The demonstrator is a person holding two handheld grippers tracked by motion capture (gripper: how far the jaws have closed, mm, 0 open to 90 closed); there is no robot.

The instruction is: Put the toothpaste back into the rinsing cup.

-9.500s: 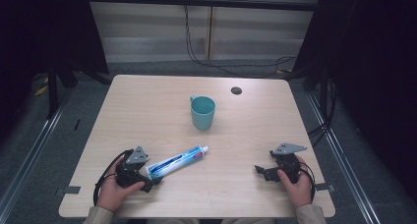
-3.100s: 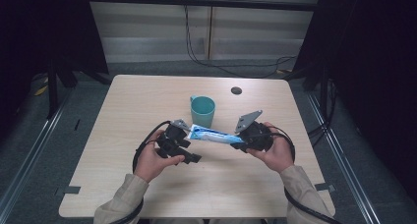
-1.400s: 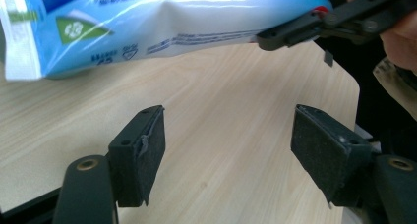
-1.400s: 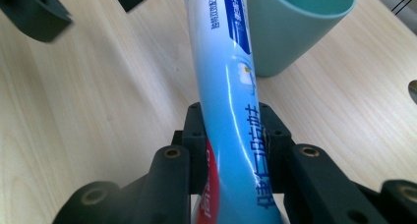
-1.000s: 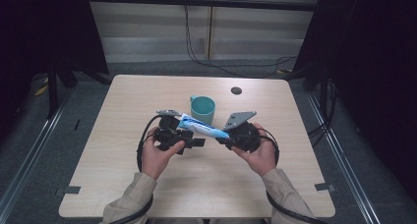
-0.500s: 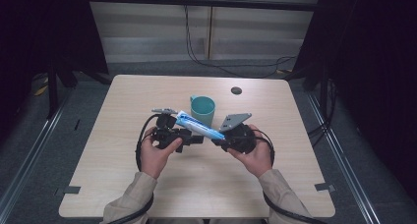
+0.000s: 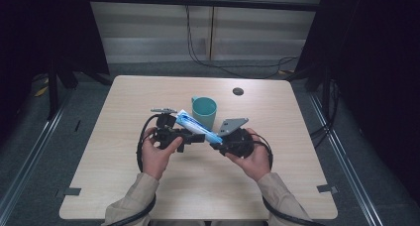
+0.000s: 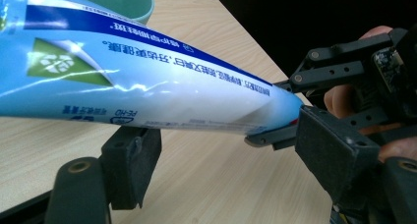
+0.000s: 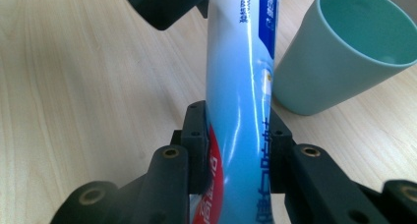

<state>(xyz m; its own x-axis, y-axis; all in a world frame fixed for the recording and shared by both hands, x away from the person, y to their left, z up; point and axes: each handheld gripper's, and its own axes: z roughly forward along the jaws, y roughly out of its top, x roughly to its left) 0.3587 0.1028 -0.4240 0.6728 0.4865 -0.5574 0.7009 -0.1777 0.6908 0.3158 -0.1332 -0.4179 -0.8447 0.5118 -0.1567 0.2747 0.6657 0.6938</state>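
Observation:
A blue and white toothpaste tube (image 7: 198, 128) hangs above the table's middle, just in front of a teal cup (image 7: 204, 112). My right gripper (image 7: 216, 143) is shut on its red-printed end (image 9: 236, 150), one jaw on each side. The tube slants up and away towards the cup (image 9: 344, 52). My left gripper (image 7: 194, 137) stands open beside it. The tube (image 8: 147, 81) lies across its wide-spread jaw tips, resting above one pad and not pinched. In the left gripper view, the right gripper's fingers (image 8: 339, 71) pinch the tube's far end.
A small dark round disc (image 7: 237, 91) lies near the table's far edge. Black cables loop from both grippers beside the hands. Bare wood lies to the left, right and front of the hands. Dark curtains and a grey floor surround the table (image 7: 124, 186).
Since the earliest frame the tube has left the table's front and come up by the cup, with both hands at it. Over the last second the right hand edged slightly left.

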